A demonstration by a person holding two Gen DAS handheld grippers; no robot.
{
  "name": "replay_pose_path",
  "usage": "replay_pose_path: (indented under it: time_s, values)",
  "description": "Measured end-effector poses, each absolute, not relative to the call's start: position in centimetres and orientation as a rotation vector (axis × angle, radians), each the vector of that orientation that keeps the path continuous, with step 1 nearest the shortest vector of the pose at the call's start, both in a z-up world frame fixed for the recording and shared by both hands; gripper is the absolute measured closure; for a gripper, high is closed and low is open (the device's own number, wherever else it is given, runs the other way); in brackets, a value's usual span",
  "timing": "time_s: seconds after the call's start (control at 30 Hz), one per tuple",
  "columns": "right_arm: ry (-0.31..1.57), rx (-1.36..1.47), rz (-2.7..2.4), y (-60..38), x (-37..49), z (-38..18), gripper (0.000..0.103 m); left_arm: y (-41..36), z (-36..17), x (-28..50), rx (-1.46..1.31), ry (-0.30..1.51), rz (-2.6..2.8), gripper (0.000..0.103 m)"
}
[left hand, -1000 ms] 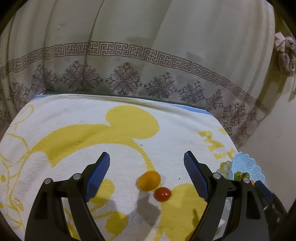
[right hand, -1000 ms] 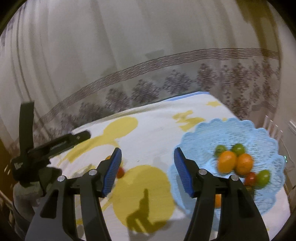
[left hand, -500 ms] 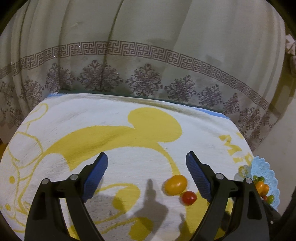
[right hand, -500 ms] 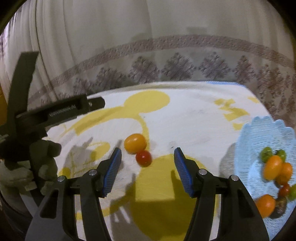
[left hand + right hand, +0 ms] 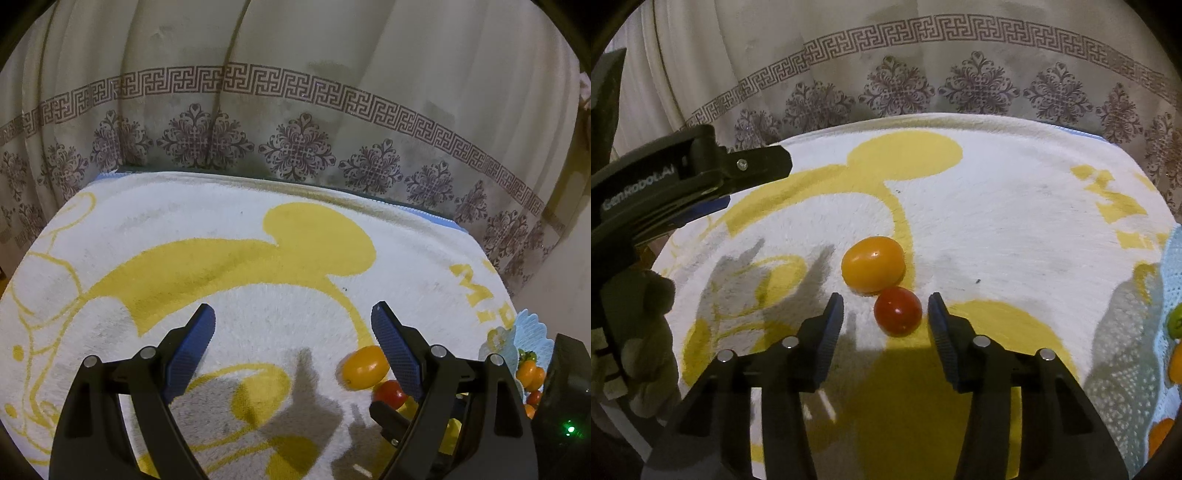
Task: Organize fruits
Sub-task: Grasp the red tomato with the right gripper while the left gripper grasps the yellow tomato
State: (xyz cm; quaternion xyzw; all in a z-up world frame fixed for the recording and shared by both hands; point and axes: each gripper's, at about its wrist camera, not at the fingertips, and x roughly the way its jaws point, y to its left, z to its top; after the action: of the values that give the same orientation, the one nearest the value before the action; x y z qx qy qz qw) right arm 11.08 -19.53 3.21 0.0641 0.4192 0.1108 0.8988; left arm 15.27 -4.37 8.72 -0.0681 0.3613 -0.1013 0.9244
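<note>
Right gripper [image 5: 886, 314] closing around red tomato [image 5: 897, 311], pads not yet pressing, yellow tomato [image 5: 873, 265] touching it, left gripper [image 5: 293, 338] hovering wide open over towel [image 5: 997, 206]

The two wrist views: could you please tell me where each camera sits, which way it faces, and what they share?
Left wrist: sits on the left claw, looking forward and down over the towel toward the curtain; its open fingers show.
Right wrist: sits on the right claw, aimed down at the red tomato between its fingers; the left claw and a gloved hand show.
Shared: red tomato, yellow tomato, blue basket.
</note>
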Motion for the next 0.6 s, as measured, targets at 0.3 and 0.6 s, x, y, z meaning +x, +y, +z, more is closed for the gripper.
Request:
replay_pose_path:
  time_s: [0.3, 0.6]
  values:
    - [0.884, 0.176, 0.204, -20.8, 11.6, 2.5, 0.074, -4.8, 7.6, 15.7, -0.130, 0.767, -0.207, 0.017]
    - [0.853, 0.207, 0.201, -21.7, 10.0, 3.7, 0.074, -5.5, 7.0, 15.7, -0.107, 0.774, -0.219, 0.017]
